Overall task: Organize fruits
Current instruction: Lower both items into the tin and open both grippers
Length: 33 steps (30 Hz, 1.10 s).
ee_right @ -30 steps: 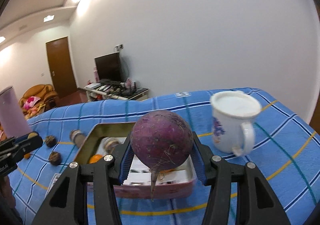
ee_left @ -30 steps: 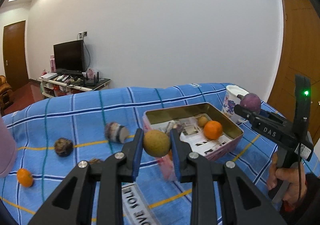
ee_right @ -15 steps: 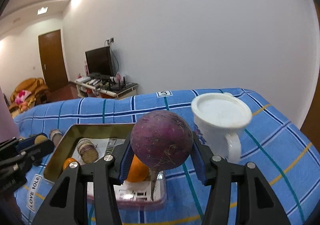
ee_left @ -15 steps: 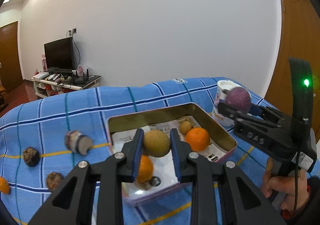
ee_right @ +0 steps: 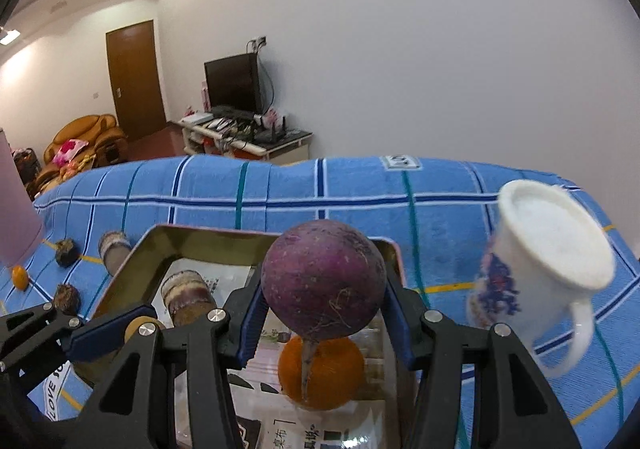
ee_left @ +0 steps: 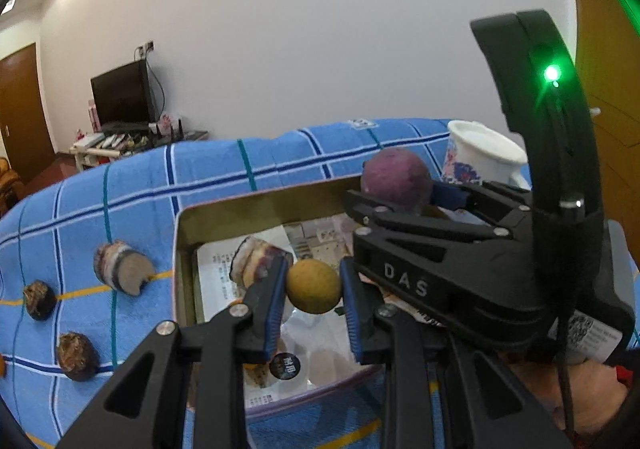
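My left gripper (ee_left: 313, 291) is shut on a small yellow-brown round fruit (ee_left: 313, 286) and holds it above the open metal tin (ee_left: 256, 205). My right gripper (ee_right: 323, 289) is shut on a purple round root (ee_right: 323, 285), also above the tin (ee_right: 192, 237); it shows in the left wrist view (ee_left: 396, 179). Inside the tin lie an orange (ee_right: 320, 373) and a cut brown-purple piece (ee_right: 186, 295), on printed paper.
On the blue checked cloth left of the tin lie a cut piece (ee_left: 120, 269), two dark brown fruits (ee_left: 38, 299) (ee_left: 76, 355) and a small orange (ee_right: 19, 276). A white mug (ee_right: 548, 261) stands right of the tin. A pink container (ee_right: 16, 221) stands at far left.
Both grippers have moved closer over the tin, each still holding its fruit. The right gripper now sits close beside the left one.
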{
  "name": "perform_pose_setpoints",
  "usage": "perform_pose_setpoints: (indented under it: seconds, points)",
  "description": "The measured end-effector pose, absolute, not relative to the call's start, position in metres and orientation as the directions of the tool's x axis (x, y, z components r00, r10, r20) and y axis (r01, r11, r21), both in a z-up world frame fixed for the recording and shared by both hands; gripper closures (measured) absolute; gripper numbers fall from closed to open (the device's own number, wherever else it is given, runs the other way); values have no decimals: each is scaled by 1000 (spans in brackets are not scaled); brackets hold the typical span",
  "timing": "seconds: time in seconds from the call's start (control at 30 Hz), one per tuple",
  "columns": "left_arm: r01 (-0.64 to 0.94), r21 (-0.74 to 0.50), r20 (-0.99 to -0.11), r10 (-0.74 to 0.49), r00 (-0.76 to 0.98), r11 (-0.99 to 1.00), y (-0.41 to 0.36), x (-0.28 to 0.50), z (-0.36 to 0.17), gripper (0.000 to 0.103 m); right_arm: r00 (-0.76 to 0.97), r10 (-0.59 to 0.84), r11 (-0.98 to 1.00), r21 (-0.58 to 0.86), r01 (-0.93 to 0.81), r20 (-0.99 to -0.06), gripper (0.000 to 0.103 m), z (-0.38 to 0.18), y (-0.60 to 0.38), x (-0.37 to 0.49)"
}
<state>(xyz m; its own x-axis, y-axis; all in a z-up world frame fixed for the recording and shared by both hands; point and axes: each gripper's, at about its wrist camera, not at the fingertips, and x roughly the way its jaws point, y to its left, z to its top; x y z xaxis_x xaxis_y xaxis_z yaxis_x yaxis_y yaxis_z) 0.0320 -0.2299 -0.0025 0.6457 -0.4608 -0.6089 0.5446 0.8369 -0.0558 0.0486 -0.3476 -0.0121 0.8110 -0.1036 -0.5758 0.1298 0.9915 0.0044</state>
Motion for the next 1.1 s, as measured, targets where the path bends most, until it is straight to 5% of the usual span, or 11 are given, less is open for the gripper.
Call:
perform_pose_setpoints:
  seconds: [0.87,0.97,1.1]
  points:
    - [503,-42,-670,-398,627,863,-239,46,-15,73,759,49,998,62,-12,-650,43,-31,-336,74]
    - [495,-32,-661,-389,641,869,-239,43,-14,55,770,44,998,67,-2,-637,27,-28,-337,69]
    - [465,-9,-634,-364,682,885,-236,38,-9,29,788,41,997,72,4,-615,27,-24,-340,60]
